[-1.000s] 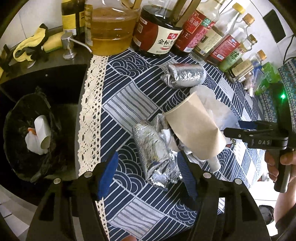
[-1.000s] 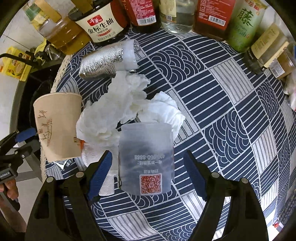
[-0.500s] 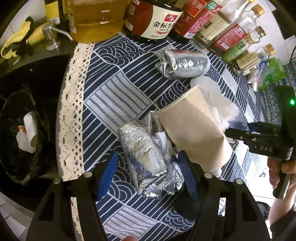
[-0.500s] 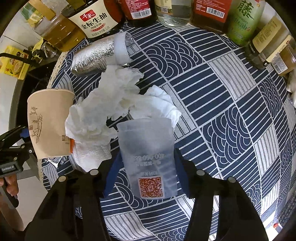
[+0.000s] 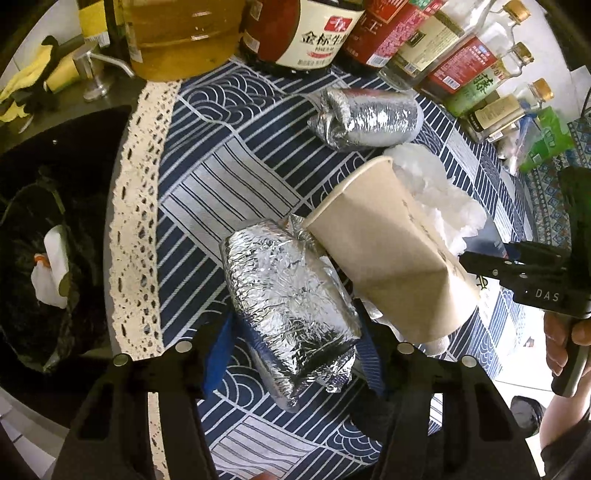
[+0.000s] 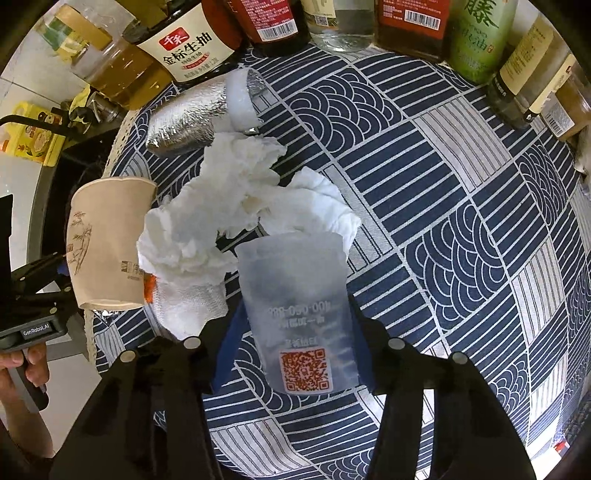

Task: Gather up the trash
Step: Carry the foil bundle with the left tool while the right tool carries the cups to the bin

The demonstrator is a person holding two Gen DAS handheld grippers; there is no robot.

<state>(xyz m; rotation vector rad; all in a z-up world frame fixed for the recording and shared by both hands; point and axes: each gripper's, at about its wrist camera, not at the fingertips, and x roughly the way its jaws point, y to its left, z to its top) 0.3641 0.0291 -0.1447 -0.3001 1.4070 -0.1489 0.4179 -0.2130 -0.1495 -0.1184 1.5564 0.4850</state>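
In the left wrist view my left gripper is shut on a crumpled foil wrapper lying on the blue patterned cloth. A tan paper cup lies on its side right of it, with white tissue behind. A second foil roll lies farther back. In the right wrist view my right gripper is shut on a frosted plastic cup with a QR code. The white tissue, the paper cup and the foil roll lie left of and behind it.
A black bin bag holding white trash sits in the dark sink at the left. Sauce and oil bottles line the back edge and also show in the right wrist view. A lace trim marks the cloth's left edge.
Both grippers closed: the left one moved forward and shut on the near foil wrapper, the right one shut on the plastic cup.
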